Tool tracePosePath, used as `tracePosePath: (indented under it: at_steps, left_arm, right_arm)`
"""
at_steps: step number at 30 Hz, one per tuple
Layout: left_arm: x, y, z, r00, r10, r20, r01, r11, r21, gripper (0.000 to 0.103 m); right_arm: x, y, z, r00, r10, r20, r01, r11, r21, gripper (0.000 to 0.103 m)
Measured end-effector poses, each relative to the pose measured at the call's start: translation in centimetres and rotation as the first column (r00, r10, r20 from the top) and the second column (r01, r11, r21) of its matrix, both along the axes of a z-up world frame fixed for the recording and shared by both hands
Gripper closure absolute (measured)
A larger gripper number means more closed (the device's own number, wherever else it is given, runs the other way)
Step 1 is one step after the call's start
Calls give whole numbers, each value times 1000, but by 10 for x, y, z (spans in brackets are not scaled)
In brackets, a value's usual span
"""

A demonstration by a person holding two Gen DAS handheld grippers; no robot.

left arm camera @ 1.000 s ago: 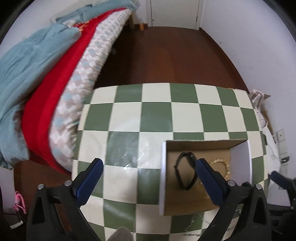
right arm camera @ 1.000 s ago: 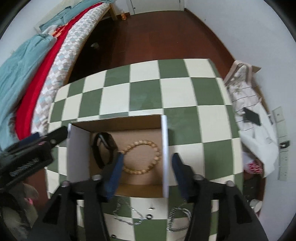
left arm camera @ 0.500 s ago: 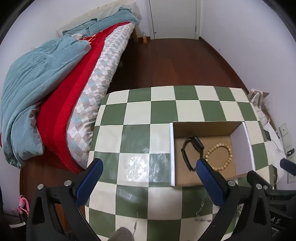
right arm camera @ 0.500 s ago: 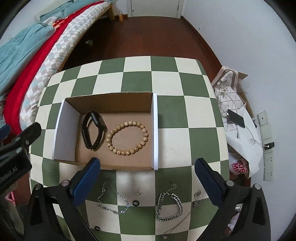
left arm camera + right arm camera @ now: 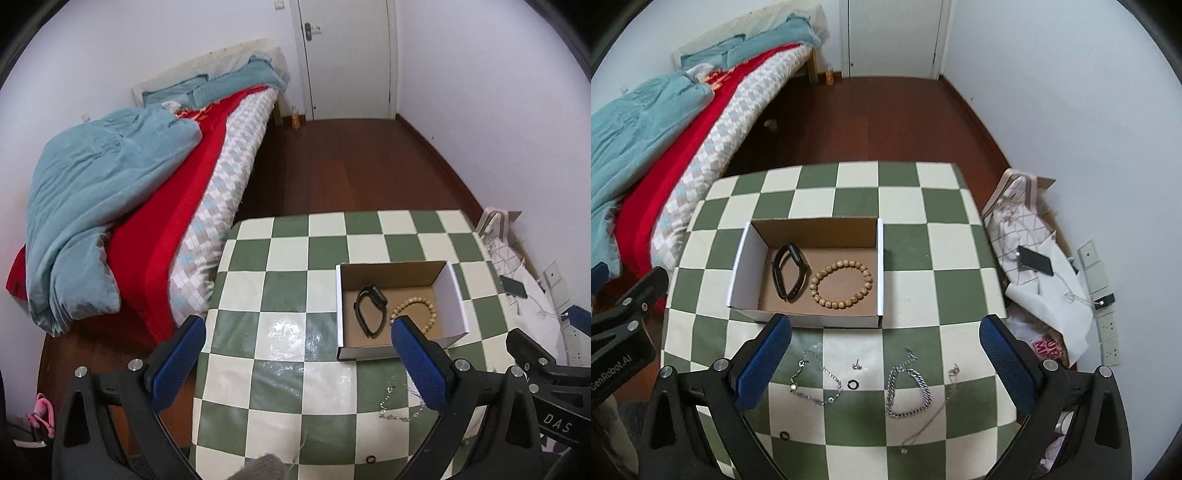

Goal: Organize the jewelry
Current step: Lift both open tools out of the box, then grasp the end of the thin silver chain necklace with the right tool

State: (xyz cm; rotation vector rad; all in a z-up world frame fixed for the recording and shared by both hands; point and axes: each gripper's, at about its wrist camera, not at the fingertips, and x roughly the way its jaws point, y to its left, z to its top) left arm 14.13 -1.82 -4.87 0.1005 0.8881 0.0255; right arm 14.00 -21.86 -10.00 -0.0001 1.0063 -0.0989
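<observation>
Right wrist view is showing the open cardboard box (image 5: pixel 812 236) sitting on the green-and-cream checkered counter (image 5: pixel 905 192), already holding the black wristband (image 5: pixel 788 271) and the wooden bead bracelet (image 5: pixel 841 283) side by side. Lying loose in front of it, waiting to be sorted: a thin silver chain (image 5: pixel 816 384), a chunky silver link bracelet (image 5: pixel 908 391), small black rings (image 5: pixel 852 384) and a stud. Both the right gripper (image 5: pixel 884 352) and left gripper (image 5: pixel 295 354) are hanging spread wide, carrying nothing.
</observation>
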Motion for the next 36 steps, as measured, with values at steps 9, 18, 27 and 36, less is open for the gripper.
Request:
tracePosePath:
  at_steps: [9, 18, 27, 36]
  left_arm:
    - [-41, 1, 27, 996, -12, 86, 11, 1000, 13, 0]
    - [-75, 7, 40, 991, -6, 136, 7, 1000, -8, 0]
    - [-82, 15, 10, 992, 56, 113, -59, 998, 25, 0]
    - [-80, 11, -72, 994, 103, -22, -97, 978, 187, 0]
  right_arm:
    - [-50, 3, 44, 995, 4, 104, -4, 1000, -1, 0]
    - [-93, 15, 67, 985, 16, 173, -15, 1000, -8, 0]
    - [-116, 15, 58, 981, 2, 194, -12, 999, 52, 0]
    - [-115, -50, -43, 987, -162, -9, 161, 971, 176, 0]
